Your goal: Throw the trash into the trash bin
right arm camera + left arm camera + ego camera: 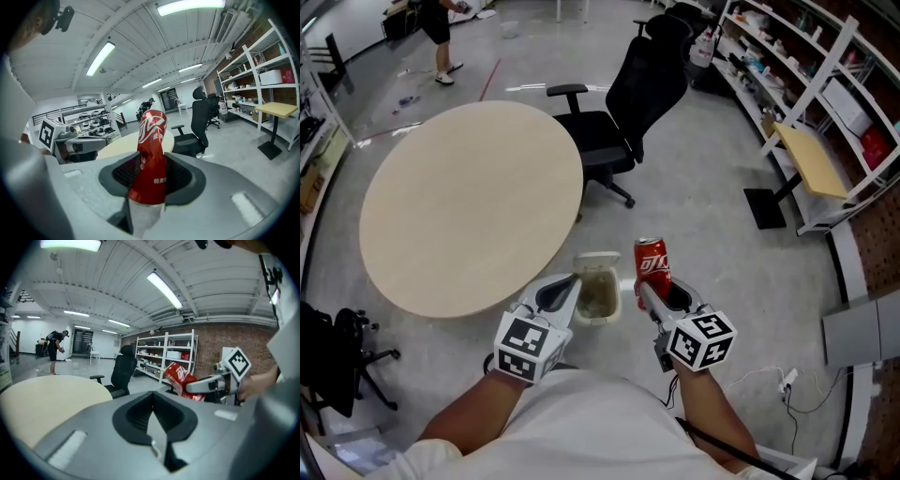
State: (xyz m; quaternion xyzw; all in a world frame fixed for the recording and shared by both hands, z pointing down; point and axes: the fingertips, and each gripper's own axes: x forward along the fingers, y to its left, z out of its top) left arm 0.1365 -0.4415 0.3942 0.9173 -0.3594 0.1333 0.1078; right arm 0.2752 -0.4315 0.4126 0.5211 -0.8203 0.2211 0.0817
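Right tool is clenching a dented red soda can at lower centre, just right of the floor-standing trash bin. Left tool is idling (closed, empty). Judgement: disposal not yet done.

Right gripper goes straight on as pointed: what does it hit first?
Probably bare floor, then the base of the office chair; depth unclear. The right gripper, shut on the can, aims to the right of the trash bin.
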